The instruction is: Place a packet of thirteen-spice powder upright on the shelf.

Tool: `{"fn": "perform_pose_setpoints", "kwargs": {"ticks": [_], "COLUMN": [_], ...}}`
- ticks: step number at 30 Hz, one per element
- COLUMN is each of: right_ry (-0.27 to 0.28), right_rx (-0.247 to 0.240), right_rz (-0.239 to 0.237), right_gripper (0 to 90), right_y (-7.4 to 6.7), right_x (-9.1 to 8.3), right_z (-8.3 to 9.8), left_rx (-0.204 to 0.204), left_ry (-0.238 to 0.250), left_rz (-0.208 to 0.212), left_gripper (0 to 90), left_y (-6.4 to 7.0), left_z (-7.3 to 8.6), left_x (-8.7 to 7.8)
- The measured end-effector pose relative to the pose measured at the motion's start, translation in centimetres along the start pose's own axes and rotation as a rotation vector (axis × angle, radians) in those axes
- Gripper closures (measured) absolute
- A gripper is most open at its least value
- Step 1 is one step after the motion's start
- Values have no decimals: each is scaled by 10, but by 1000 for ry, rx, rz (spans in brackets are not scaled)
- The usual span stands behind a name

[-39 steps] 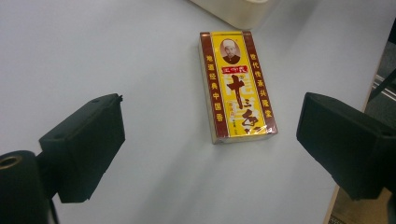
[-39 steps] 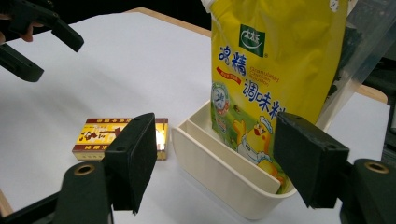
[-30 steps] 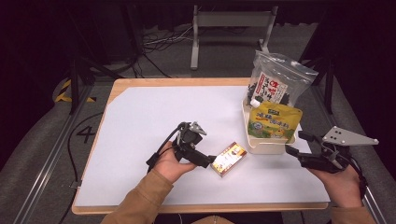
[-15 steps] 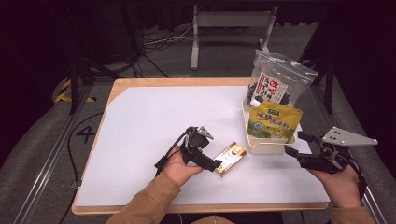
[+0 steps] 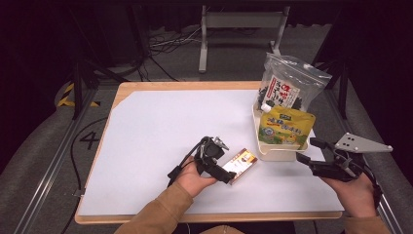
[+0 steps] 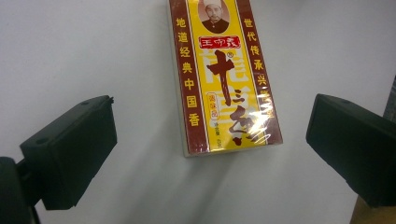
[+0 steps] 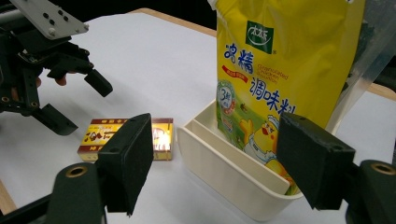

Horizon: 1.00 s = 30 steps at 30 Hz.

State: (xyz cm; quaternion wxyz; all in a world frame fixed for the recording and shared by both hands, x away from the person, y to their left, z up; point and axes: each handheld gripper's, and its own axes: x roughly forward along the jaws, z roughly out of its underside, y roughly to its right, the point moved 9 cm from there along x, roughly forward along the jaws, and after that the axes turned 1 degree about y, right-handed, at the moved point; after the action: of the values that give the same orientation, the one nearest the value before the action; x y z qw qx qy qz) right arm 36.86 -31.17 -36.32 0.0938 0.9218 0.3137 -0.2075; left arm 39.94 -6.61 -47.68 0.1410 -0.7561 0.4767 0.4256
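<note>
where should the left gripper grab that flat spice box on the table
Grip the spice box across its two long edges, coming straight down from above. It lies flat on the white table, so only its thin sides offer the pads a hold. The left gripper hangs over its near end, jaws open wider than the box; probably move toward the middle before closing.

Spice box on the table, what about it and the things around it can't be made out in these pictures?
- Spice box: far end cut off by the top edge of the left gripper view; in the right gripper view a jaw of the right gripper covers its middle.
- Yellow pouch: base hidden by the wall of the white bin in the right gripper view.
- Clear bag: print too small to read in the high view.
</note>
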Motion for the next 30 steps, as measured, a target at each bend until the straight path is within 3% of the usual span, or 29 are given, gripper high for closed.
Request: {"fn": "perform_pose_setpoints", "kwargs": {"ticks": [17, 30], "right_ry": [-13, -20], "right_rx": [2, -3], "right_rz": [4, 1], "right_gripper": [273, 274], "right_y": [1, 0], "right_x": [4, 5], "right_z": [3, 4], "left_rx": [18, 52], "left_ry": [-52, -90], "left_rz": [-36, -113], "left_gripper": [28, 149], "left_y": [8, 11], "left_z": [4, 6], "left_x": [21, 31]}}
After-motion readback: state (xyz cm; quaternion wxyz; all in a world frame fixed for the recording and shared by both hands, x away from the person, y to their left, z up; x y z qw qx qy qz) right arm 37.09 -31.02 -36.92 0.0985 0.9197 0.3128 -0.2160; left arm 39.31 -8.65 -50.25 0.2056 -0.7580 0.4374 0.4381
